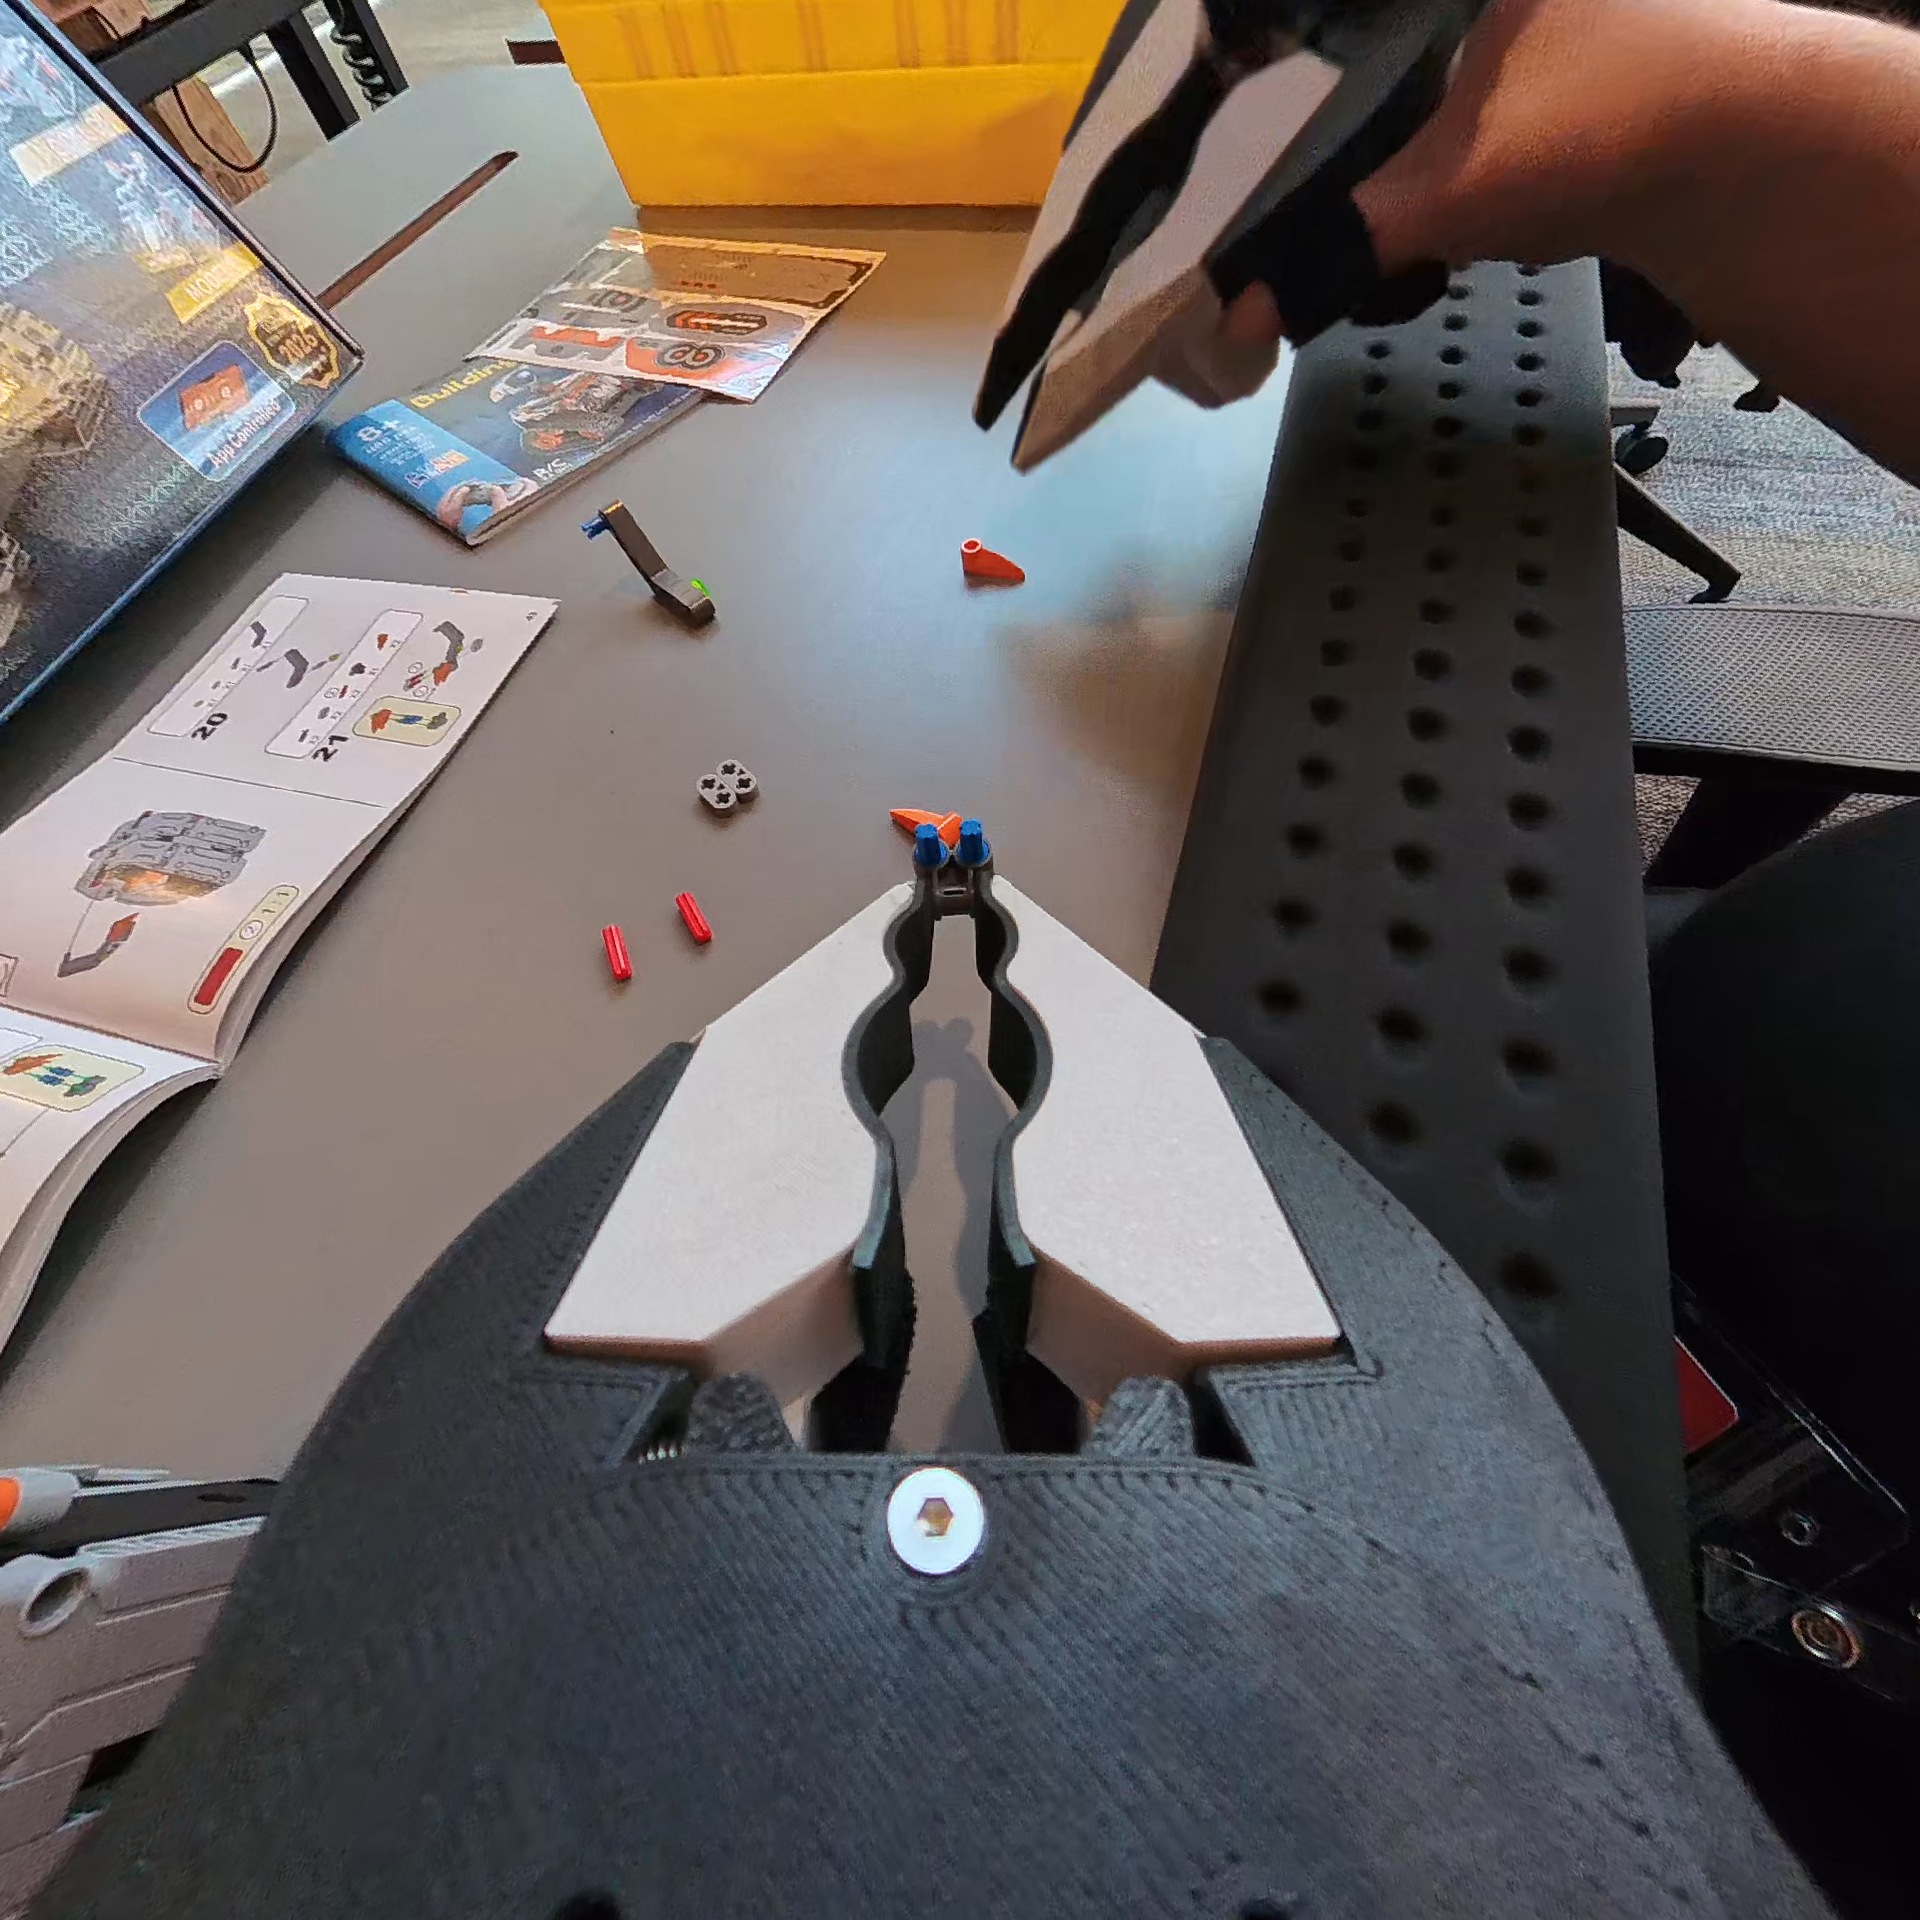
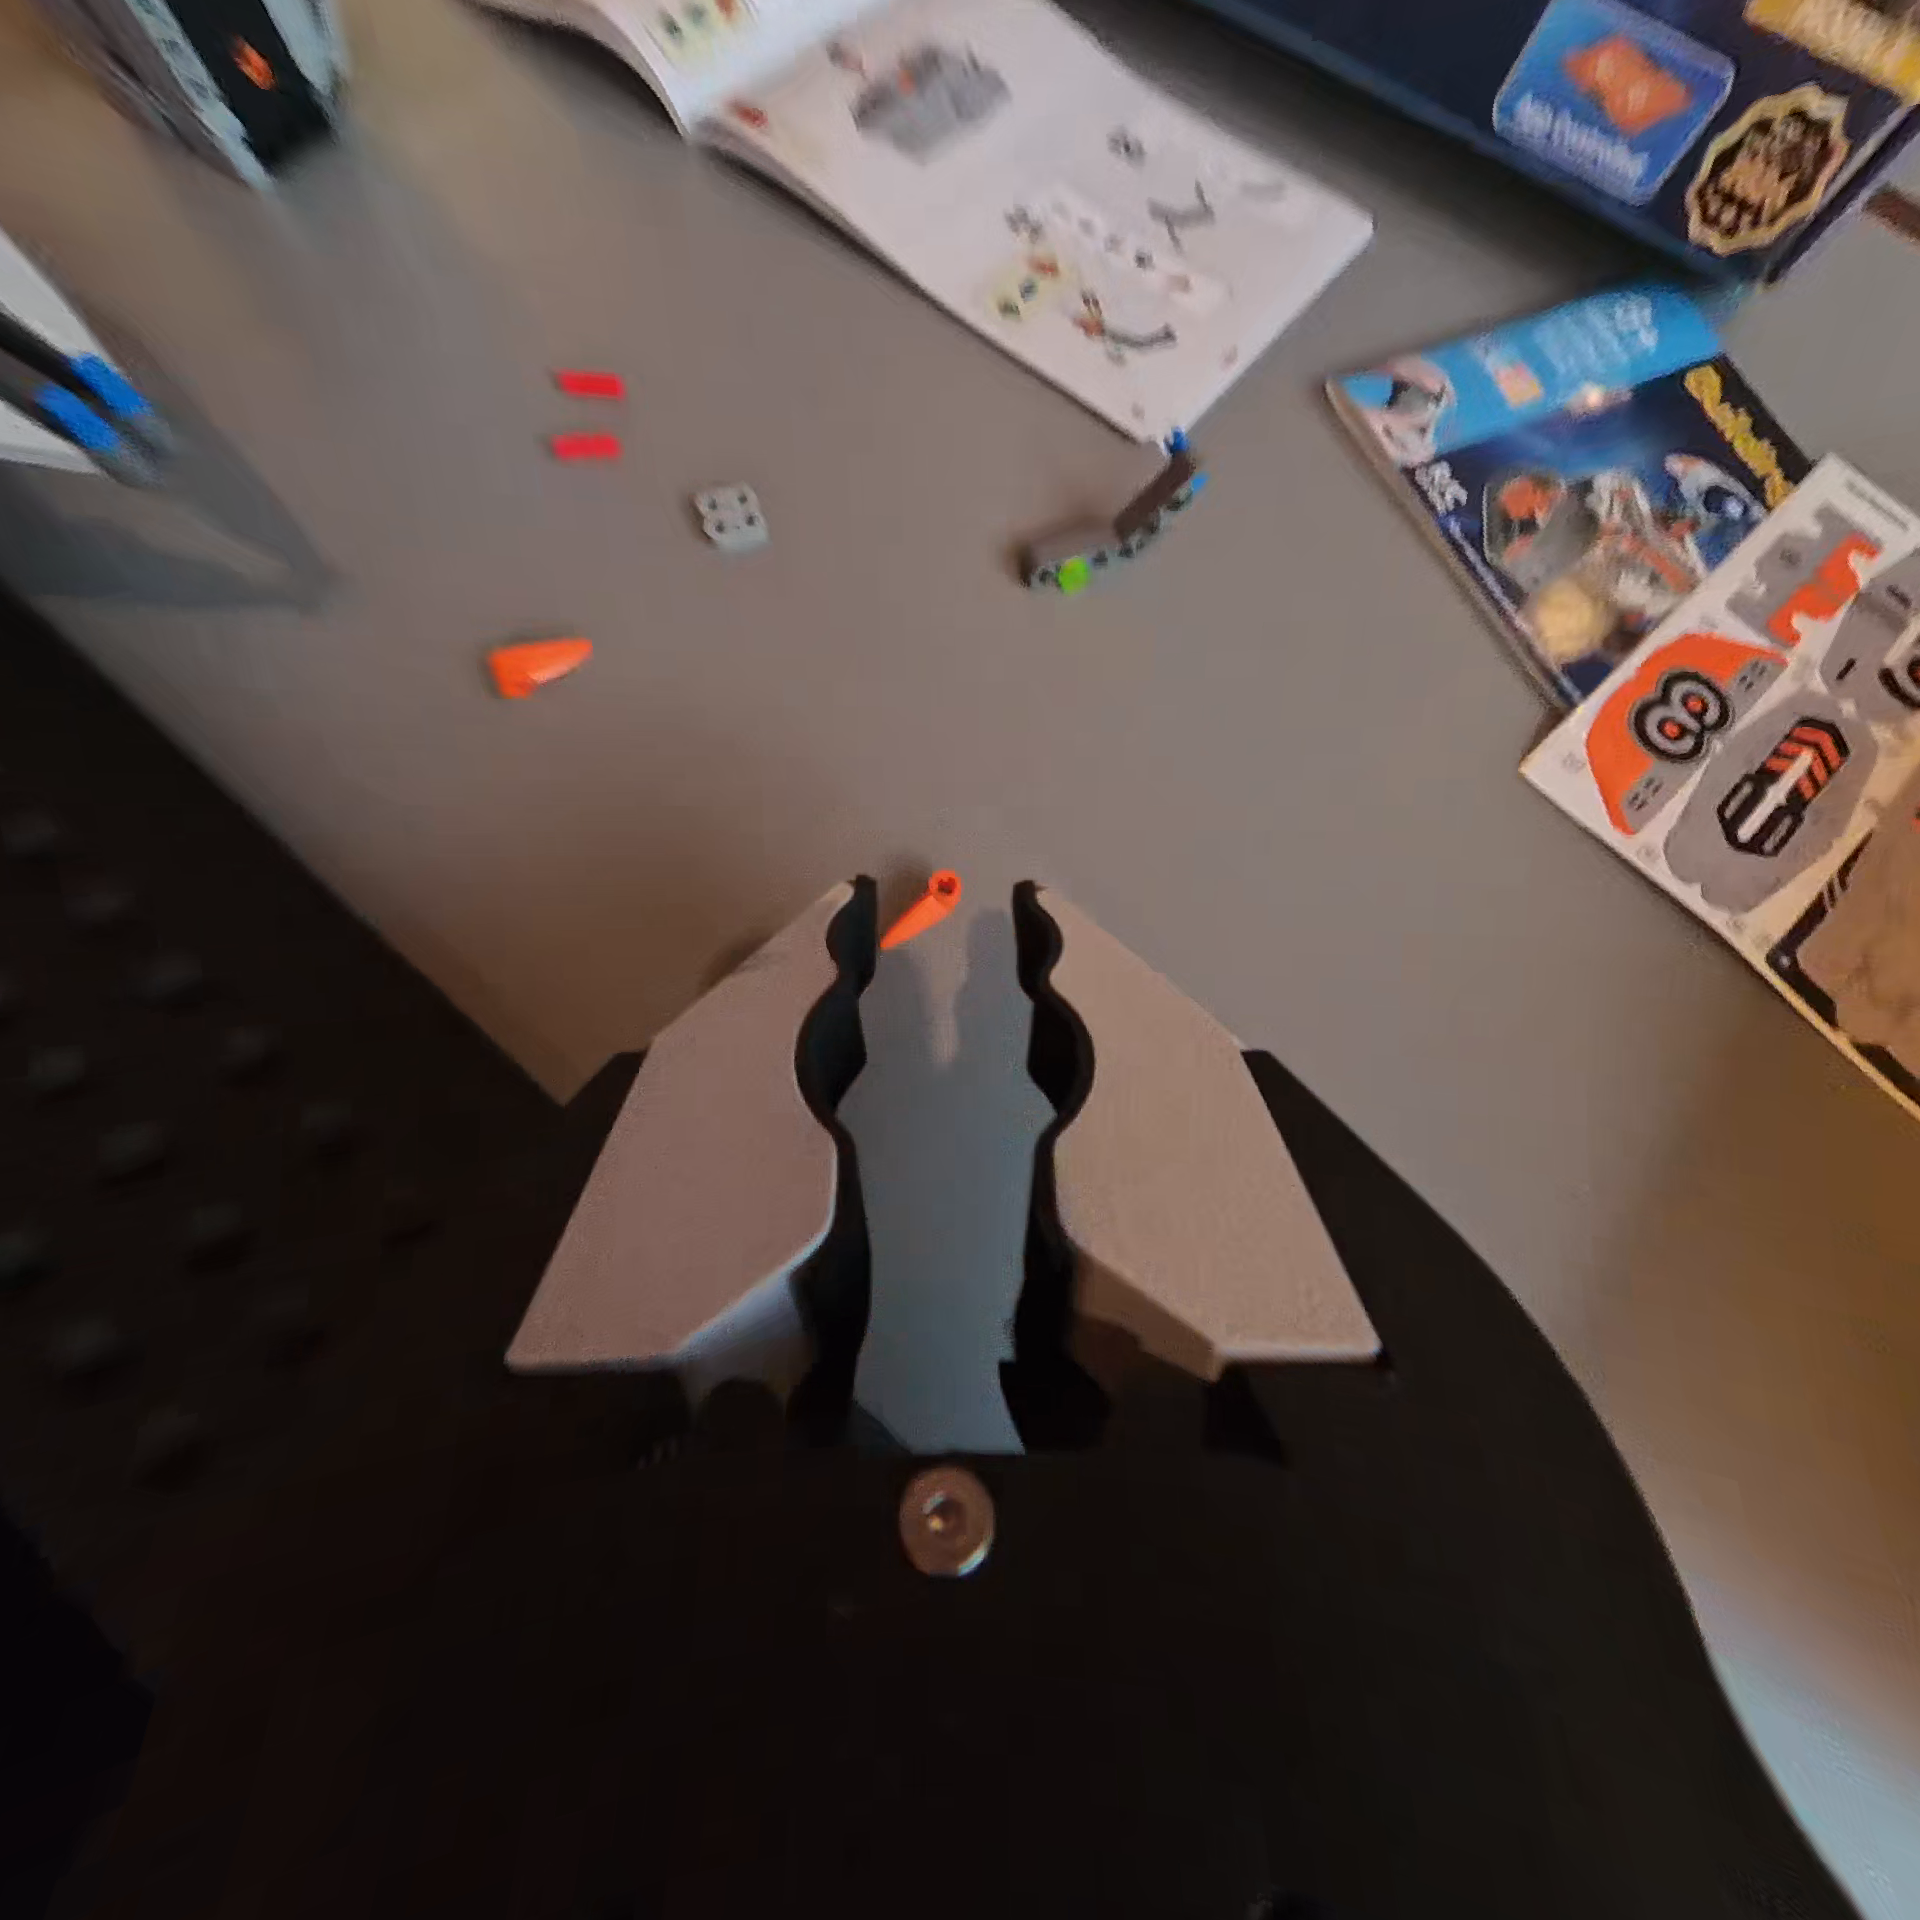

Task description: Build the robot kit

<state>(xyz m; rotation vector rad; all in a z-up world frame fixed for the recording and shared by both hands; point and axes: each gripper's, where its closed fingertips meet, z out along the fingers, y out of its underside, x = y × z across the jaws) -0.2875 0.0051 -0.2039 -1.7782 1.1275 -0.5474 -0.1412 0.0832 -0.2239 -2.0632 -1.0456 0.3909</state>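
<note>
My left gripper (image 1: 951, 891) is shut on a small dark grey connector with two blue pins (image 1: 953, 854), held just above the grey table (image 1: 831, 644). An orange wedge piece (image 1: 923, 823) lies on the table right behind it and also shows in the right wrist view (image 2: 538, 665). My right gripper (image 2: 940, 894) is open and hovers over a second orange wedge (image 2: 920, 912), which shows between its fingertips, close to the left finger. In the left wrist view this wedge (image 1: 992, 564) lies on the table below the right gripper (image 1: 1006, 436), which a hand holds.
Two red pins (image 1: 655, 935), a grey four-hole connector (image 1: 727, 784) and a dark bent beam (image 1: 660, 569) lie loose. An open instruction booklet (image 1: 208, 810), a blue box (image 1: 125, 343), a booklet (image 1: 499, 436), sticker sheets (image 1: 675, 322) and a yellow bin (image 1: 831, 104) ring them. A black perforated panel (image 1: 1434, 727) runs along the right. Across from one pair of fingers to the other is roughly 15 cm.
</note>
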